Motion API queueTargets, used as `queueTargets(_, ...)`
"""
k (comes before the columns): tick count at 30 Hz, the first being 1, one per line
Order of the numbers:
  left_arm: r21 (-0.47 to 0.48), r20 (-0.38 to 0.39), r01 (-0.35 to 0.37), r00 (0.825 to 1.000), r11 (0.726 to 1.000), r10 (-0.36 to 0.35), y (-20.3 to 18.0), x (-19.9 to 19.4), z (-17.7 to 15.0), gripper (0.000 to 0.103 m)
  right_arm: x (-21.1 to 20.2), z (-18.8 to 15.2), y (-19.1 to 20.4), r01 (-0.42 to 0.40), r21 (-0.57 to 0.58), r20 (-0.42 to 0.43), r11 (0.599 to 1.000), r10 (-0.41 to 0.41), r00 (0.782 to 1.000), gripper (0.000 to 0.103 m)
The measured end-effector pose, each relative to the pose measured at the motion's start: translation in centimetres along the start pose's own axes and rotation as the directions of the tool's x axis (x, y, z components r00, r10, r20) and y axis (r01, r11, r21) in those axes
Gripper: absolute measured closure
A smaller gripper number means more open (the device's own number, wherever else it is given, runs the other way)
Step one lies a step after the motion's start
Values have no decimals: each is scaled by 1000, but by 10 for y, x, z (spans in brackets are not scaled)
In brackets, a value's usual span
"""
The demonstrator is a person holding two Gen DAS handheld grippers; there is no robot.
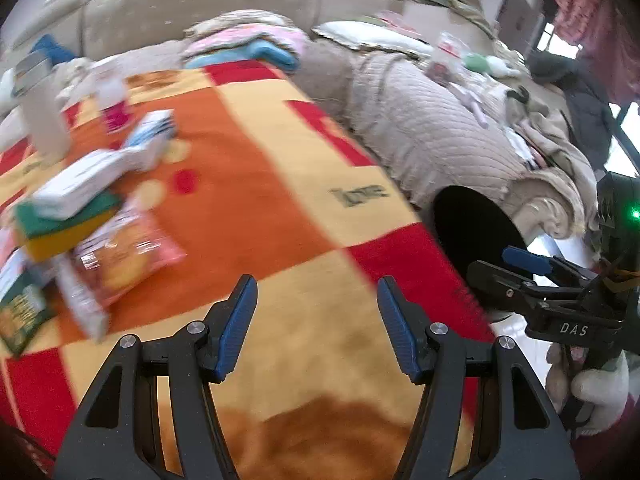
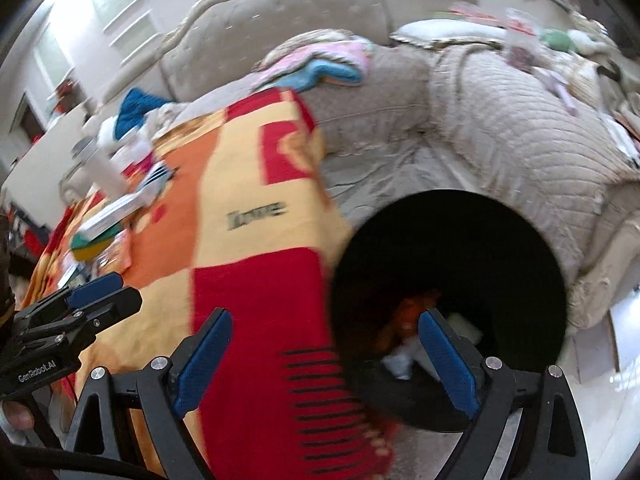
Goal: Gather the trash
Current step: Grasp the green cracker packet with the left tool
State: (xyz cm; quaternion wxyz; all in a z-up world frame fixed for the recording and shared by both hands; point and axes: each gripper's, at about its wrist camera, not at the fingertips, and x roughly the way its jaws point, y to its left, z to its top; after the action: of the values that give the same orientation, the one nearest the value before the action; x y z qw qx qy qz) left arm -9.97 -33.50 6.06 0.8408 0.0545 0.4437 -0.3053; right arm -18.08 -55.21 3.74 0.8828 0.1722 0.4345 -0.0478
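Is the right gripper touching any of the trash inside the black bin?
Apart. In the right wrist view the right gripper has its jaws open and empty above the black bin; the trash lies deep inside, below them.

Both wrist views face sofa (image 1: pixel 420 128); share blanket (image 2: pixel 256 300).

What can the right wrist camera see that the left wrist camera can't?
Only the right wrist view looks down into the black bin, where some trash already lies at the bottom; it is too blurry to name.

Only the left wrist view shows the orange snack bag and green packet clearly.

Both show the checkered blanket, white boxes, beige sofa, and both grippers: left gripper and right gripper, each with jaws open and holding nothing.
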Motion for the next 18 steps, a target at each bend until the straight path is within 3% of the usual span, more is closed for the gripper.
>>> queueTargets(8, -119, 25, -121, 992, 986, 125, 94, -46, -26, 42, 24, 0, 77, -93, -115, -52, 989, 88, 995, 10)
queueTargets(14, -166, 42, -255, 963, 953, 265, 172, -72, -33, 42, 39, -2, 131, -165, -190, -95, 968, 149, 984, 10)
queueTargets(18, -175, 49, -299, 949, 938, 312, 210, -72, -31, 42, 52, -4, 170, -203, -249, -121, 947, 178, 977, 10)
